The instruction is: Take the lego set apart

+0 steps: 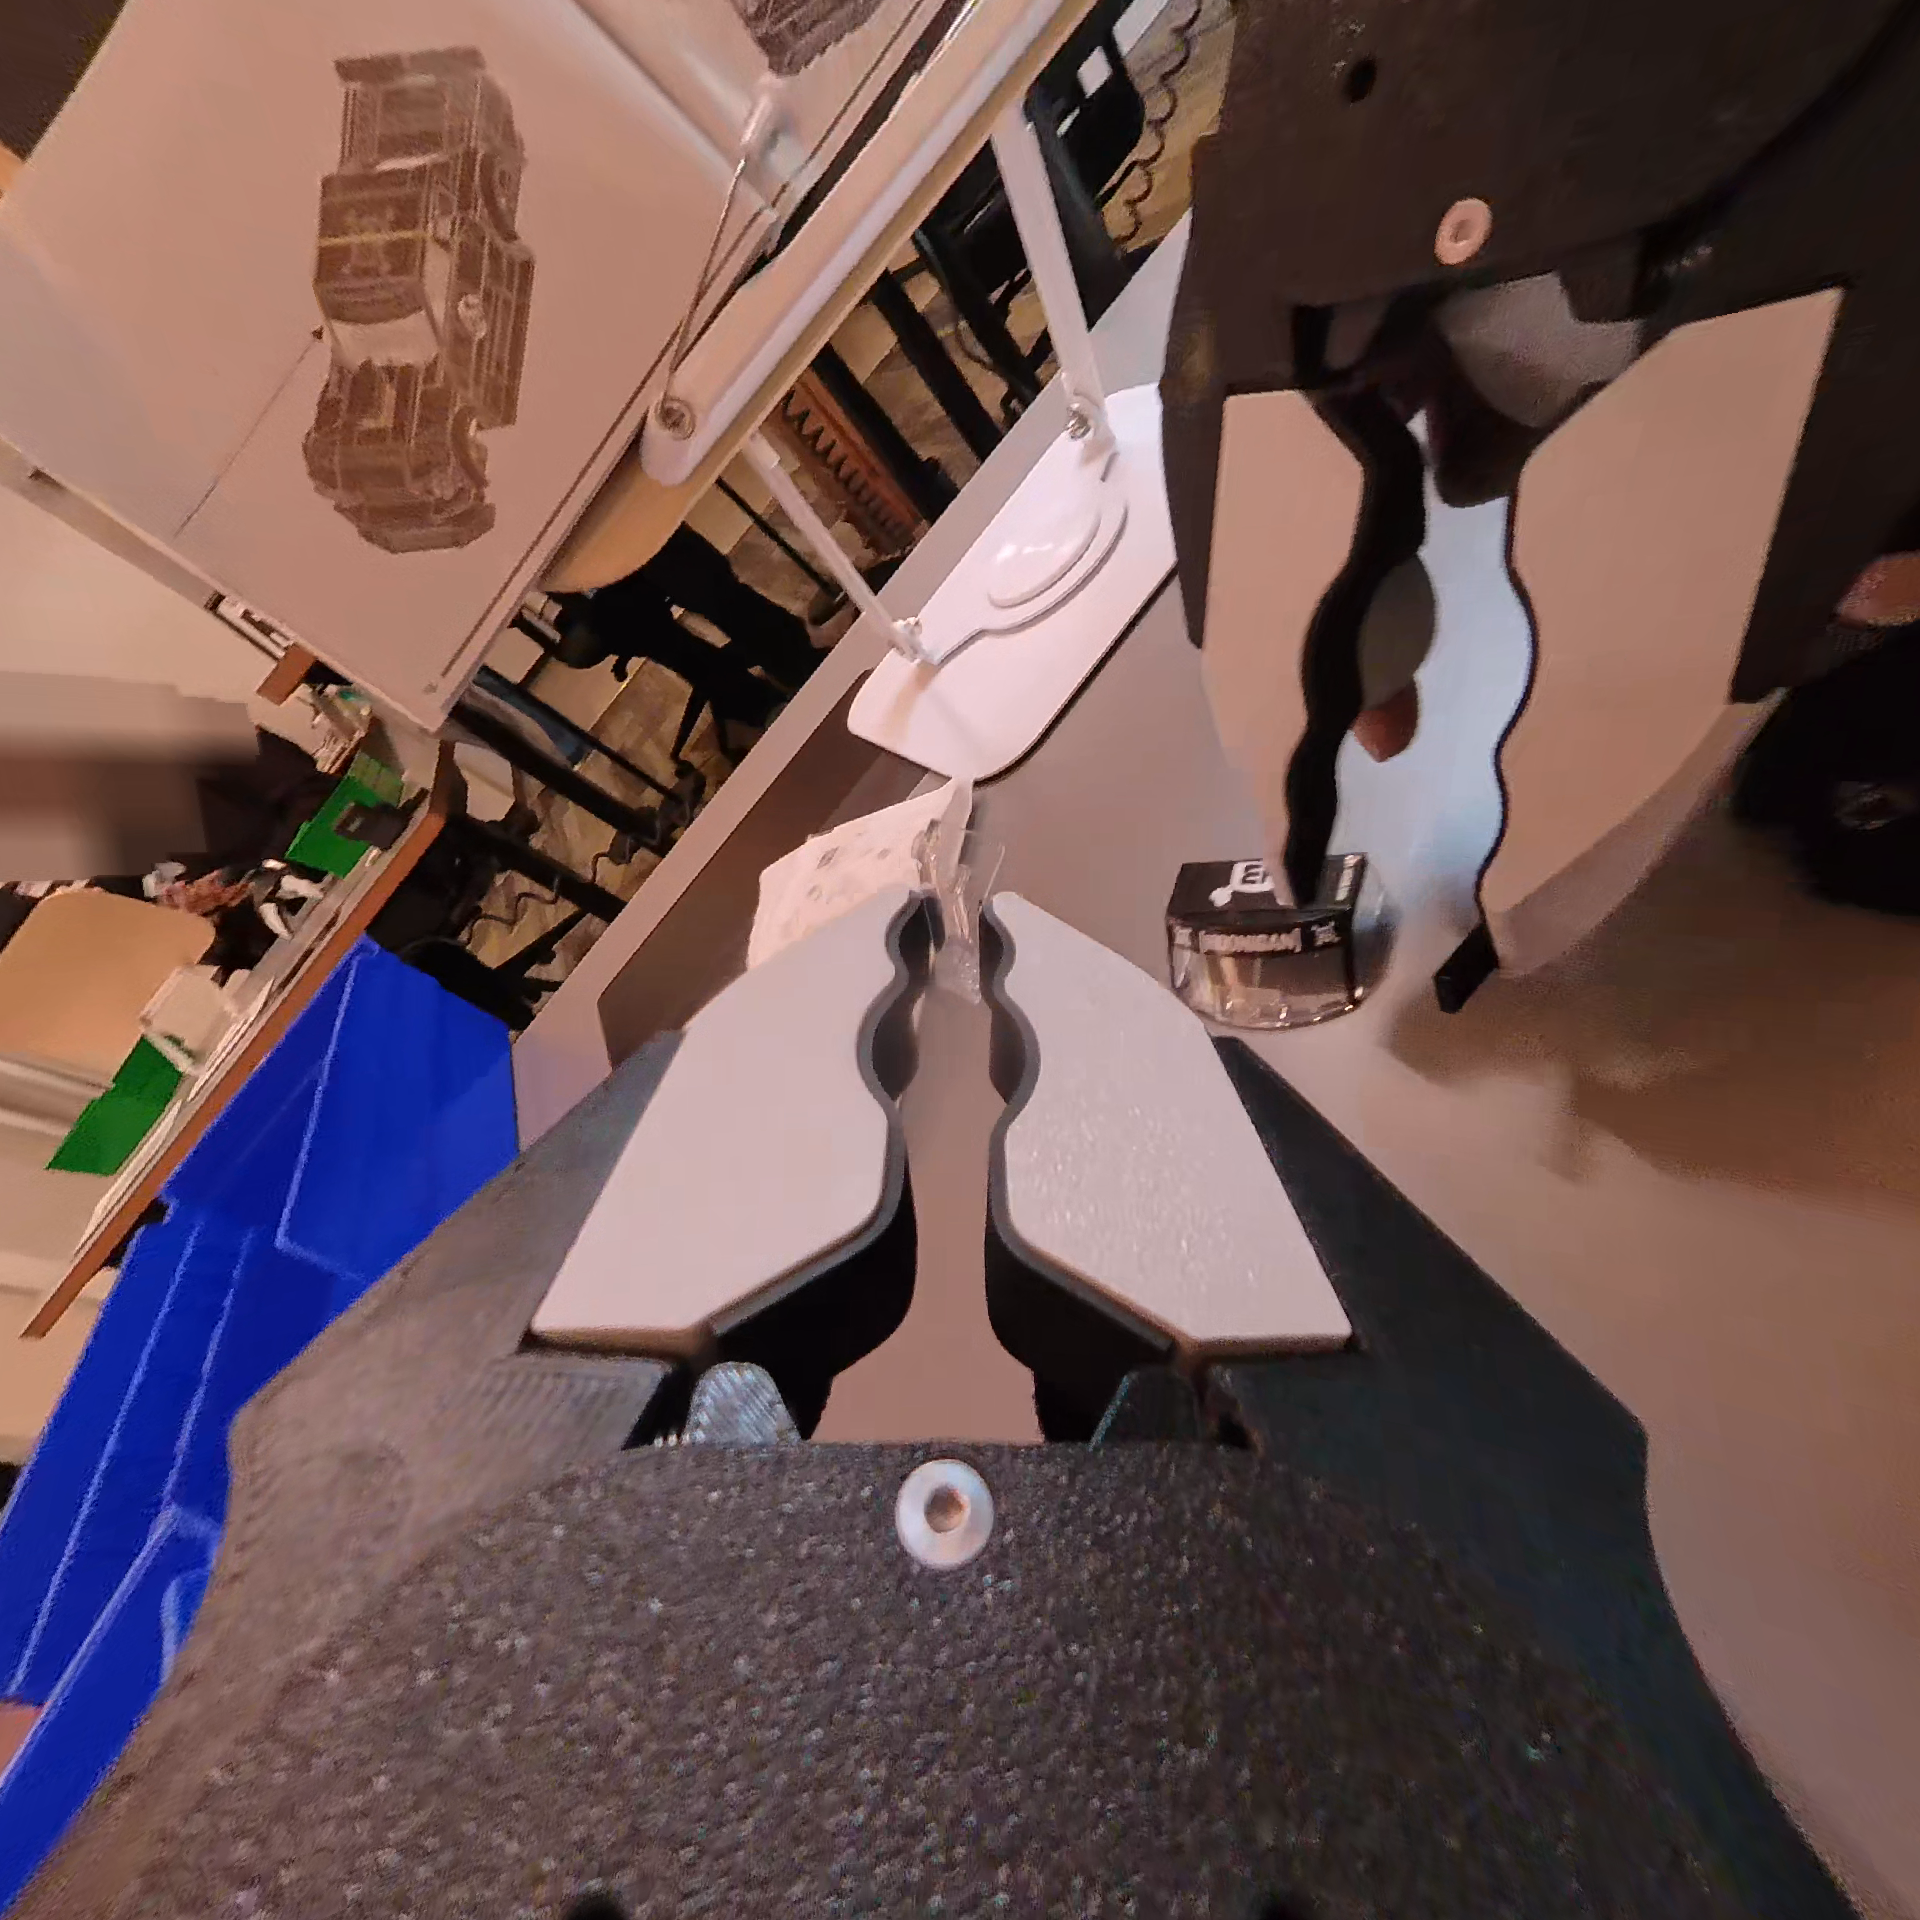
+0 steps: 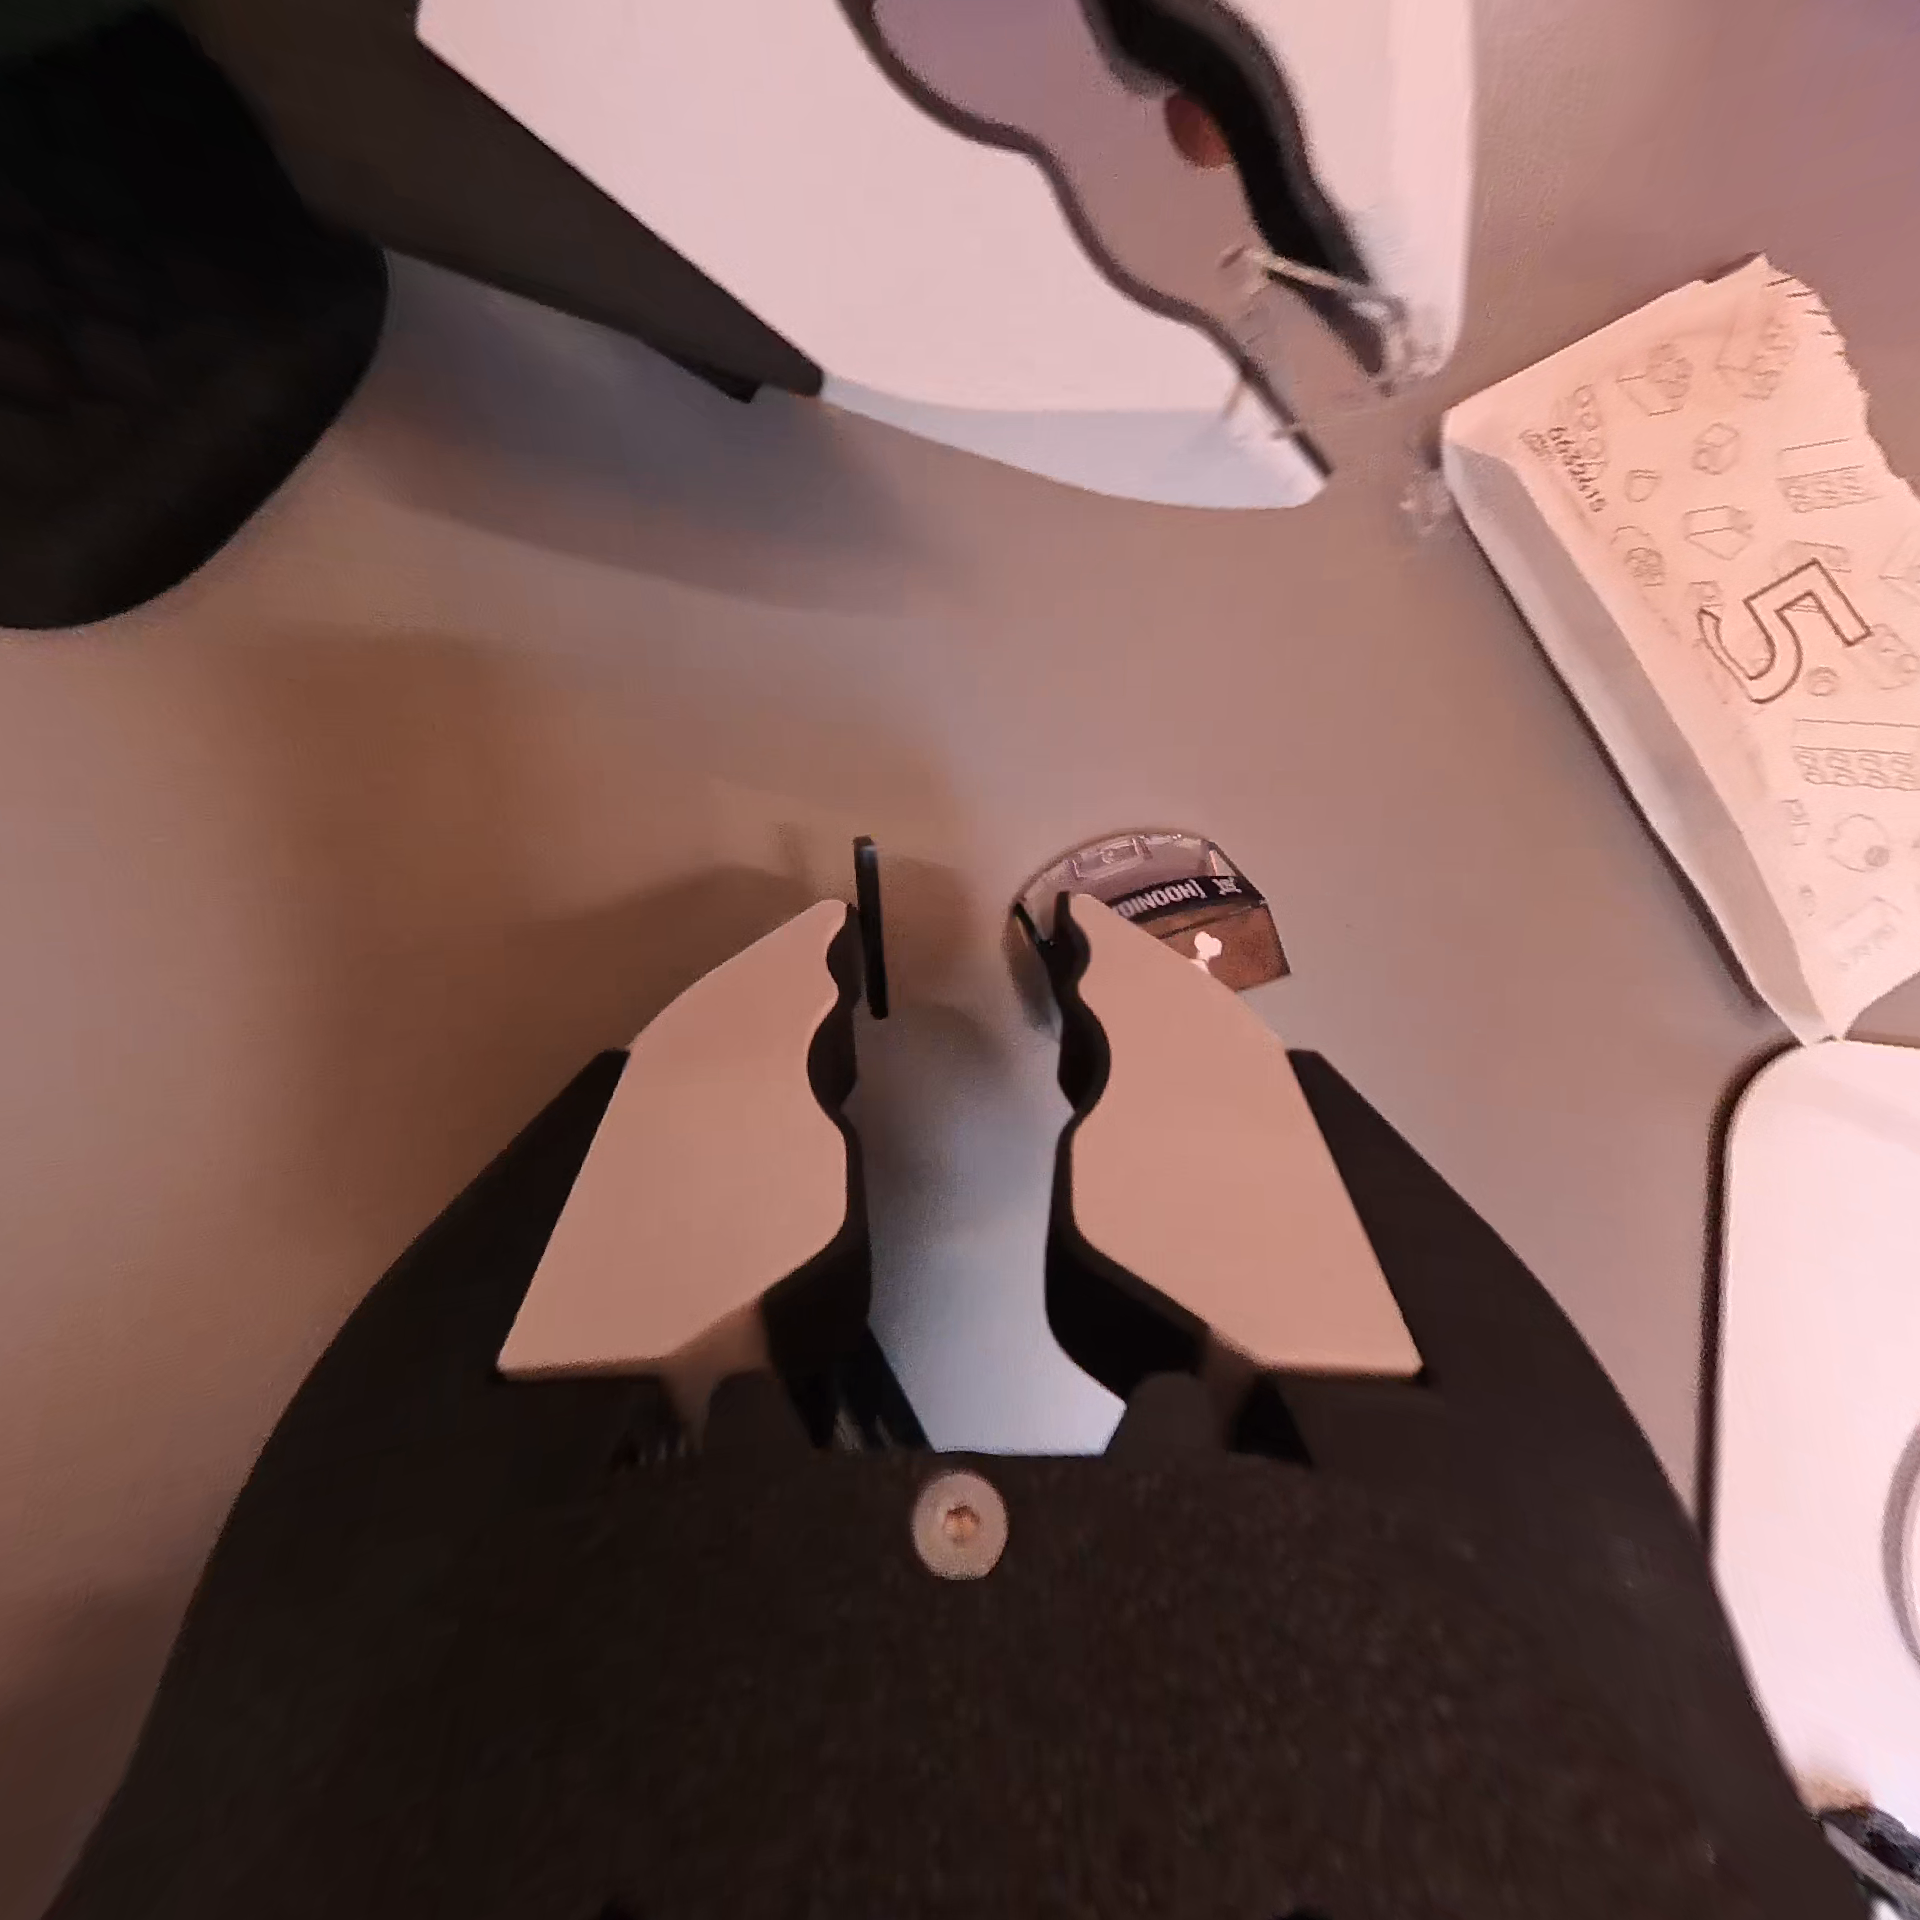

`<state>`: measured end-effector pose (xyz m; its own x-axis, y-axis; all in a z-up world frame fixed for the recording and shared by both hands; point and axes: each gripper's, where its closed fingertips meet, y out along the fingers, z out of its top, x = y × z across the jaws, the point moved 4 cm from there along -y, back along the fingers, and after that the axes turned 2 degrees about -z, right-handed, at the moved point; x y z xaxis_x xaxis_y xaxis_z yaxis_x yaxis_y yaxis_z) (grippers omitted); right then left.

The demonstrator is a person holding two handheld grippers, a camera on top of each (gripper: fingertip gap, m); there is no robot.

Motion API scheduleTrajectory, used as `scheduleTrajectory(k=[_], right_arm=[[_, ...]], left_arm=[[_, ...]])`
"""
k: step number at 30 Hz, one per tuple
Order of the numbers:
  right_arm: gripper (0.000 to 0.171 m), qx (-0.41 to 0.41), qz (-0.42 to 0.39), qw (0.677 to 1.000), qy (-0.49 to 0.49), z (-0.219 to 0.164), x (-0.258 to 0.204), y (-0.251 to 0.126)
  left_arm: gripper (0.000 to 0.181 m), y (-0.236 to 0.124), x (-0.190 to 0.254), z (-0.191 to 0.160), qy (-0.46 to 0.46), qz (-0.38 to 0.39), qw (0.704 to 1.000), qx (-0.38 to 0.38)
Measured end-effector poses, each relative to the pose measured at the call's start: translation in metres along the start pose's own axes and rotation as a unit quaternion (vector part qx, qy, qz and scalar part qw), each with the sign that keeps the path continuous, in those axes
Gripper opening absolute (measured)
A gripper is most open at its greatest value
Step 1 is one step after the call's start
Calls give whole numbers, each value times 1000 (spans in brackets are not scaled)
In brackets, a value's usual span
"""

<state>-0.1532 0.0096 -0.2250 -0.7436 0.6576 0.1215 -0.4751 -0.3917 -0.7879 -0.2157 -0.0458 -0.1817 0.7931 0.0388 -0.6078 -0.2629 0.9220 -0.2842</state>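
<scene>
Nearest the left wrist camera, the left gripper (image 1: 948,920) has its 2 fingers drawn almost together, pinching a small clear plastic piece (image 1: 961,914) at the tips; whether that piece is a lego part I cannot tell. Beyond it lies a white printed paper bag (image 1: 831,883) on the grey table (image 1: 1558,1299), with a white lamp base (image 1: 997,644) behind and a blue bin (image 1: 260,1247) off the table's edge.

Across the table, the right gripper (image 2: 961,925) stands with its jaws apart and nothing clamped between them. A thin black flat piece (image 2: 871,930) stands on edge against the inner face of one fingertip. Just past the other fingertip sits the lego set (image 2: 1164,914), a small black and clear piece on the table. From the left wrist view, that same piece (image 1: 1262,935) rests under the right gripper's lowered fingers.
</scene>
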Motion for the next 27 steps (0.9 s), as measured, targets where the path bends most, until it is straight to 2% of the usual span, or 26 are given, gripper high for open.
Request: scheduleTrajectory(k=[2,5,7,10,12,16,21,23,27], right_arm=[[40,-5,-23,1000,-7,-3,4,-2],[43,3,-46,999,-19,-3,6,-2],[43,19,-56,998,-22,1,7,-2],[43,25,-65,997,-25,3,9,-6],[42,33,-75,996,-23,3,12,-13],[37,87,-85,992,-15,8,6,-35],[23,145,-111,982,-57,14,-19,-54],[16,162,-117,978,-62,15,-28,-57],[16,190,-108,975,-35,14,-35,-64]], left_arm=[[9,-1,8,7,-7,-32,999,25],[9,-8,30,20,-38,-140,986,78],[9,-8,42,16,-40,-185,980,60],[9,-2,47,4,-13,-184,983,25],[9,-2,44,3,-18,-176,984,27],[9,-10,43,19,-29,-184,979,87],[9,-22,47,42,-52,-203,964,166],[9,-26,51,46,-51,-214,958,182],[9,-29,54,51,-64,-229,951,199]])
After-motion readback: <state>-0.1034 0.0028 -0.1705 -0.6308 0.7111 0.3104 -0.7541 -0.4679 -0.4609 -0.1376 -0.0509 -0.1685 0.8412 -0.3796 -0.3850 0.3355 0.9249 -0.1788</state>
